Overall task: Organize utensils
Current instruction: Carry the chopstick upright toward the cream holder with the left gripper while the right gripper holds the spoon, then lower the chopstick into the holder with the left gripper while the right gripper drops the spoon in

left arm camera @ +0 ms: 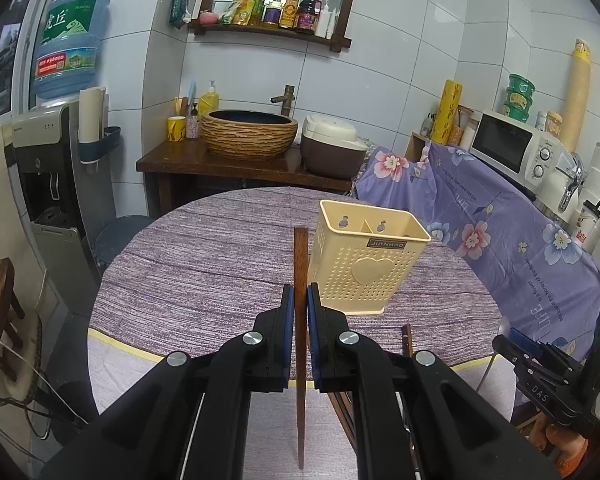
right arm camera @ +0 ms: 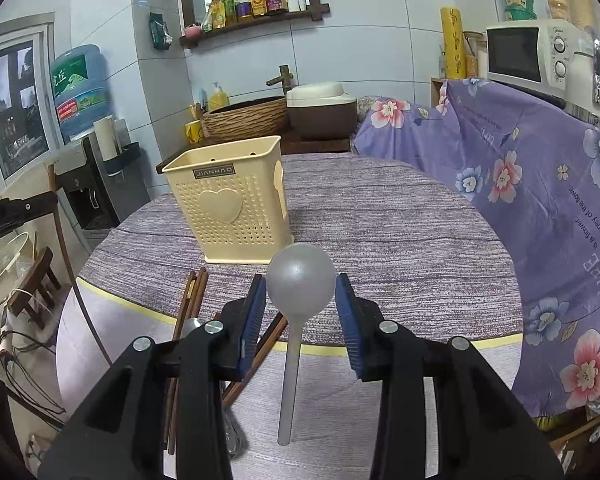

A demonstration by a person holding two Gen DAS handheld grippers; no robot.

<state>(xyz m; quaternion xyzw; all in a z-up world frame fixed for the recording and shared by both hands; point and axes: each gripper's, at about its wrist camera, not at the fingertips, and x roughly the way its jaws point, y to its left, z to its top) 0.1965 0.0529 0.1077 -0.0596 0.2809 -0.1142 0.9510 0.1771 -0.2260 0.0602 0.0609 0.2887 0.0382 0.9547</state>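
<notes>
My left gripper (left arm camera: 299, 300) is shut on a dark wooden chopstick (left arm camera: 300, 264), held upright just left of the cream perforated utensil holder (left arm camera: 364, 268). My right gripper (right arm camera: 301, 288) is shut on the bowl of a grey plastic spoon (right arm camera: 300, 284), its handle pointing back toward me. The holder (right arm camera: 232, 204) stands on the round table just ahead and to the left of it. Several wooden chopsticks (right arm camera: 192, 300) and a metal utensil (right arm camera: 232, 436) lie on the table under the right gripper's left finger. The right gripper also shows in the left wrist view (left arm camera: 512, 350).
The round table has a purple striped cloth (left arm camera: 204, 256) with a yellow-edged front. A floral purple cover (right arm camera: 540, 200) drapes the counter at right, with a microwave (right arm camera: 528, 54) on it. A basin sink (left arm camera: 250, 134), a rice cooker and a water dispenser stand behind.
</notes>
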